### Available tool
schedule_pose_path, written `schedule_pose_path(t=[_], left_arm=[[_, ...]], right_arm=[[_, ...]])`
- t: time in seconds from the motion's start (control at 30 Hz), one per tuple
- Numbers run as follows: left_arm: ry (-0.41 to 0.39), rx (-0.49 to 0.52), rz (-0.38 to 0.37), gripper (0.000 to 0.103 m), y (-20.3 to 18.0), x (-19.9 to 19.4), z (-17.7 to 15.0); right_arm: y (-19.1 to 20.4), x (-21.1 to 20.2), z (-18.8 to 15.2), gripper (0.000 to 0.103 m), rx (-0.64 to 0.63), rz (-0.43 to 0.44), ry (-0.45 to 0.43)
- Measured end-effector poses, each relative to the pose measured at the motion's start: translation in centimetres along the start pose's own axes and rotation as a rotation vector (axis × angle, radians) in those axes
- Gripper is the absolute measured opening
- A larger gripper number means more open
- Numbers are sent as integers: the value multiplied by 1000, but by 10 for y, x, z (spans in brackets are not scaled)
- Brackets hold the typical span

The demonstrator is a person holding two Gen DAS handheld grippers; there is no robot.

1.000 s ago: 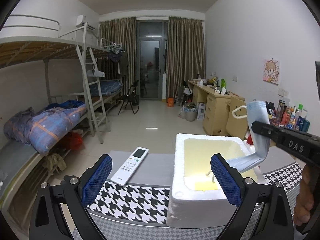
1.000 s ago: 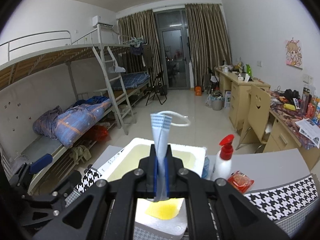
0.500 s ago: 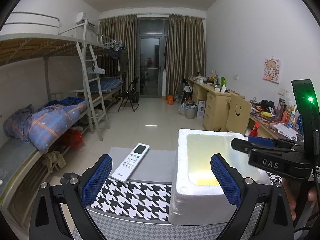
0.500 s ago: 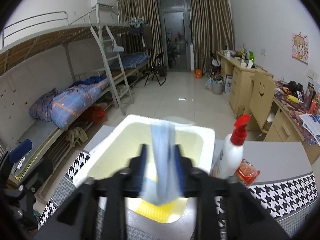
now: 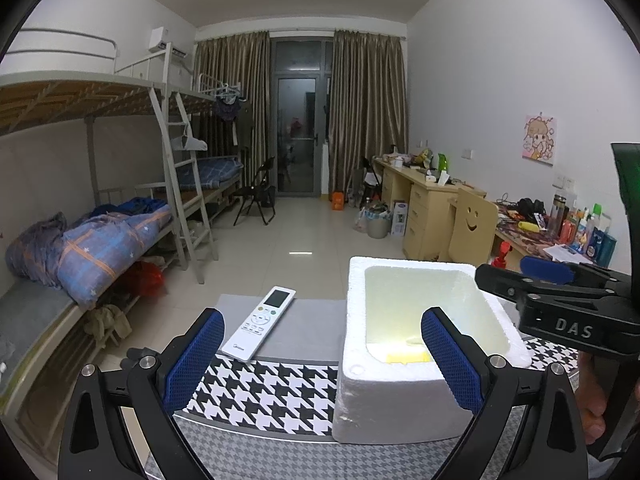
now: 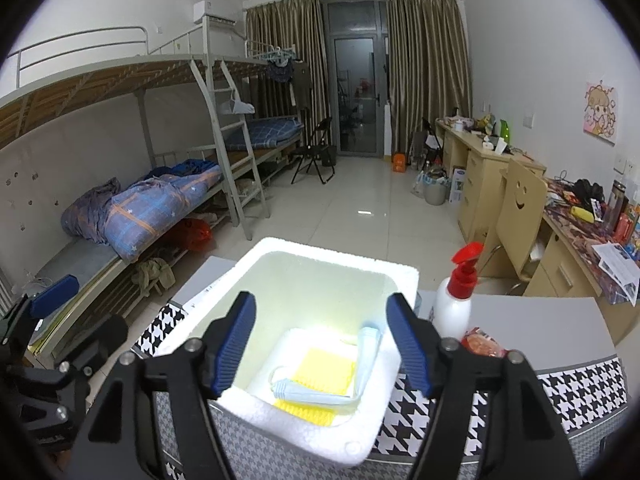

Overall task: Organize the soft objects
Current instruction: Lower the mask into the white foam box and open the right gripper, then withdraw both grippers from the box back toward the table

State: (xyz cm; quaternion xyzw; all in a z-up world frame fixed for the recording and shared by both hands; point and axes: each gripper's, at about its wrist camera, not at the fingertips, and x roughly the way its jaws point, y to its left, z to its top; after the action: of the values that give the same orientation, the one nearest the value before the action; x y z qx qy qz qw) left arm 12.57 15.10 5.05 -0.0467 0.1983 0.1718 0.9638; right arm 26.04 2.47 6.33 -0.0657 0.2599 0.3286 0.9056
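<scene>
**A:** Start at your right gripper (image 6: 320, 340). Its jaws have just been opening and now stand wide apart, with nothing between the pads. You hold them over the near half of the box (image 6: 256, 402) at the lower centre of the right wrist view, I'd say because that lets a dropped thing fall straight in.

**B:** And the mask?

**A:** The mask (image 6: 340, 380) lies on the floor of the box, clear of your jaws. It is bent: one end leans up against the right inner wall, the other lies flat toward the lower left, with an ear loop curled beside it. It rests partly on a yellow sheet (image 6: 320, 372) that was laid on the bottom.

**B:** What about my left gripper?

**A:** Your left gripper (image 5: 320, 360) also has its jaws spread wide and empty. In the left wrist view they frame the near left corner of the box without touching it; you seem to be keeping that hand parked out of the way. From there only a strip of the yellow sheet shows inside, and the mask is hidden by the wall.

**B:** What else is on the bench?

**A:** The box sits on a houndstooth cloth (image 5: 272, 392). A remote (image 5: 260, 322) lies left of it on the bare bench (image 5: 316, 320), apart from the box. In the right wrist view, a pump bottle (image 6: 456, 300) stands just right of the box, with a small red packet (image 6: 482, 342) in front of it. Whether any of these counts as soft I cannot tell, though the packet looks the likeliest.
</scene>
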Motion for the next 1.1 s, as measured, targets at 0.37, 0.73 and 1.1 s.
schedule_pose_path(t=[0.37,0.73,1.1], left_arm=[[-11,34,-10,99,-11,-30,-7],[-31,43,-49,99,-25,-55,-15],[-41,50,-89,99,-36,-75,-24]], right_arm=[[-3,-34,-12,83,6,9,-45],[1,-70,-31,83,-11,13,-99],[-3,-92,-49,83,2,7,-123]])
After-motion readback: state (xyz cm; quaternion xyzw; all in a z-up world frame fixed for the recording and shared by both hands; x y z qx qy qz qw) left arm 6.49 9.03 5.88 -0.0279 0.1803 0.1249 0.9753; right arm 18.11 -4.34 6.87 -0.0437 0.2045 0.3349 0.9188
